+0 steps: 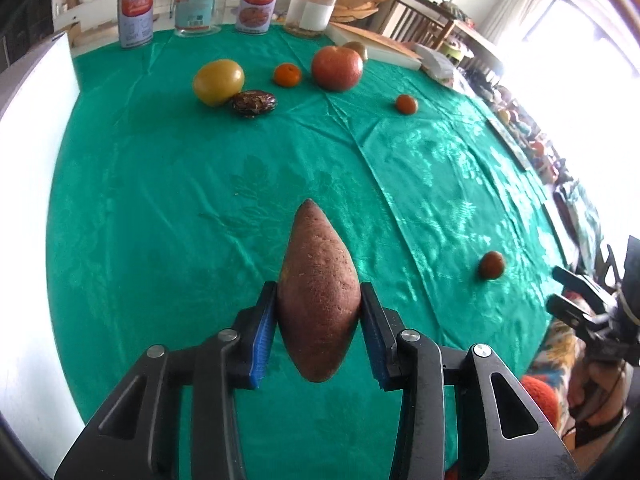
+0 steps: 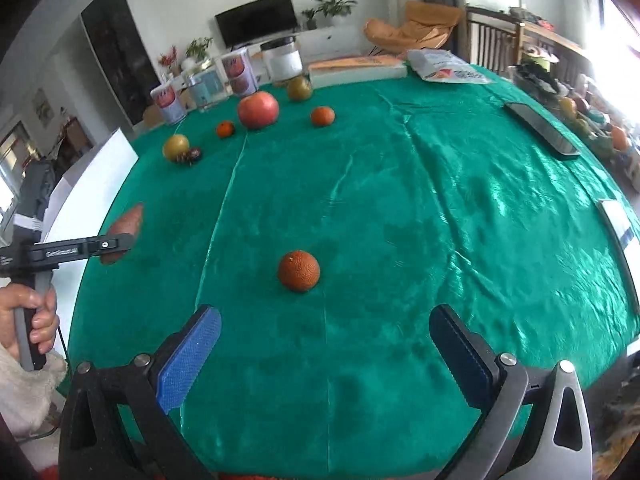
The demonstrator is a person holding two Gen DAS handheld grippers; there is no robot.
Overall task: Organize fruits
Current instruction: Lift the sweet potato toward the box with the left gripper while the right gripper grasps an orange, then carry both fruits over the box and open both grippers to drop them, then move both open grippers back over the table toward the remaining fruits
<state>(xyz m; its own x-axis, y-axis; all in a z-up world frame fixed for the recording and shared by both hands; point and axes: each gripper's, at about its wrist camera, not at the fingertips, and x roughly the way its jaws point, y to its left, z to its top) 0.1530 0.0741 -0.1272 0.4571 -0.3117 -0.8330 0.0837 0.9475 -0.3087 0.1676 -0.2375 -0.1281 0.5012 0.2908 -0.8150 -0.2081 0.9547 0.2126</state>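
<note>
Barcode on clear labelled jar [image 1: 199,2]

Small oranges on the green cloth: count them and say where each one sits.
3. One lies just ahead of the open right tool. One sits right of the big red fruit, another left of it. None seem hidden.

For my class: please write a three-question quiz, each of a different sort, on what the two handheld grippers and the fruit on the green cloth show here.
1. True or false: the left gripper grips the reddish-brown tapered sweet potato.
2. The right gripper is: A open, B shut.
3. Fill in: nearest ahead of the right gripper lies a small round ____ on the green satin tablecloth.

Key: 1 true; 2 A; 3 orange.
</note>
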